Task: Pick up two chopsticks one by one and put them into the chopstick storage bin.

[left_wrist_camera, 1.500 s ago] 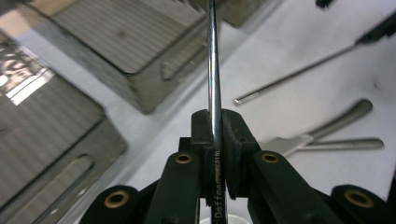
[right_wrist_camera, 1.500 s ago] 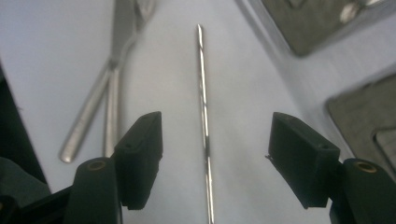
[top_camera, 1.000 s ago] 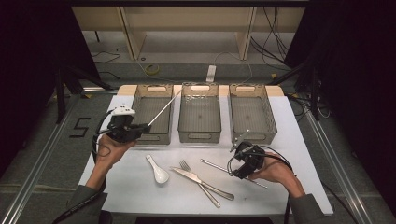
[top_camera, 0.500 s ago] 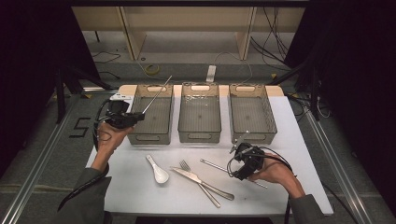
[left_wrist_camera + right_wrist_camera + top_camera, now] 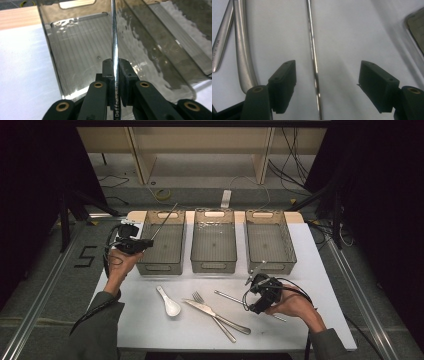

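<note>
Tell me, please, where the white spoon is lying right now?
In the high view, the white spoon lies on the table's front left part, just left of the fork and in front of the left bin.

Overhead light is brightening the white bench while the surroundings are staying dark. Glare is streaking the metal chopstick, and the nearest jaws are blurring softly.

Left gripper carried clamped metal chopstick from white table in front of left bin up toward bin's left wall, now at near-left corner. Chopstick, earlier slanting across bin toward middle bin, now lies over left bin alone, tip at bin's far rim. Left forearm swung outward, away from bin.
</note>
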